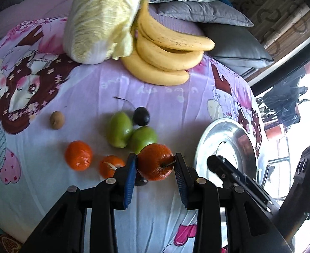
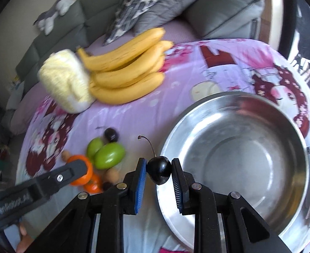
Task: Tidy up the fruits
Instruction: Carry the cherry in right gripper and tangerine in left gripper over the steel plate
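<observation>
Now we see both claws loaded above a surface draped in a lilac cartoon-print cloth (image 1: 159, 97). In the left wrist view, the left claw (image 1: 156, 164) pinches an orange tangerine (image 1: 155, 164) between its blue pads, held clear of the cloth. At 9 o'clock from it lie 2 more tangerines (image 1: 78, 155), at 12 o'clock 2 green fruits (image 1: 120, 132) touching each other and a dark cherry (image 1: 141, 116), and farther toward 10 o'clock a small brown fruit (image 1: 57, 120). At the far edge, a bunch of bananas (image 1: 167, 50) rests against a pale cabbage (image 1: 100, 23). In the right wrist view, the right claw (image 2: 158, 169) pinches a dark stemmed cherry (image 2: 159, 169) just at the near rim of a steel bowl (image 2: 235, 151), which sits at 3 o'clock from the fruit cluster.
</observation>
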`<state>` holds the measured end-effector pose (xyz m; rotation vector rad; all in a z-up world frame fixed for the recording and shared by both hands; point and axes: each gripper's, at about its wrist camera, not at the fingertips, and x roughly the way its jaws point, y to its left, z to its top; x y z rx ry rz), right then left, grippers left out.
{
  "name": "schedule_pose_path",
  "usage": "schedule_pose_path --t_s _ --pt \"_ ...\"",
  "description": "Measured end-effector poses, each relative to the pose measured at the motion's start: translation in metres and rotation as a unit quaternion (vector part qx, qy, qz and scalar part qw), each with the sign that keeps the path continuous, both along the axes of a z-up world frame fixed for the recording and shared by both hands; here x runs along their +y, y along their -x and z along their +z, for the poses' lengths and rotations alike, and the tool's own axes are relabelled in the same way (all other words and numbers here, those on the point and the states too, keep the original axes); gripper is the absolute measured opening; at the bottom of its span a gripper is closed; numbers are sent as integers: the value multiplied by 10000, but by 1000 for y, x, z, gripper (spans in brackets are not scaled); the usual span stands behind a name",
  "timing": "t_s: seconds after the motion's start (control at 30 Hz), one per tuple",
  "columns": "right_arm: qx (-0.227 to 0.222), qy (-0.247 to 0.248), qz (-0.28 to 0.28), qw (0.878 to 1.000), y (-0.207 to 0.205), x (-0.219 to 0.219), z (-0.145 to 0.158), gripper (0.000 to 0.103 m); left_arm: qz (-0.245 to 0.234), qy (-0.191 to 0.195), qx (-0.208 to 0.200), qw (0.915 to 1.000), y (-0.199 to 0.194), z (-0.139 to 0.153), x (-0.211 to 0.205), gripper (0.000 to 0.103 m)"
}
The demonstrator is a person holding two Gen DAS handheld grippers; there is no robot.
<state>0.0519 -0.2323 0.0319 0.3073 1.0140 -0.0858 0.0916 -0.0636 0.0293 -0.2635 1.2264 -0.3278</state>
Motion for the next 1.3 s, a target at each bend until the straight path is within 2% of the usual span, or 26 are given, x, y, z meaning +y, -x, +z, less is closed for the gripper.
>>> schedule_pose_path --t_s 0.37,0.63,0.97,1.3 --pt "-4 164 -682 9975 8 -61 2 26 -650 10 90 9978 -7 2 -65 37" --pt "89 158 -962 9952 8 -95 -2 26 -1123 -125 296 9932 -12 -13 -116 37" --pt "237 123 -1017 9945 -6 -107 -16 26 -1193 -397 572 9904 -25 -44 -138 37" --pt "360 104 -1070 9936 -8 -108 -22 26 -1202 -575 505 9898 -27 -47 -147 37"
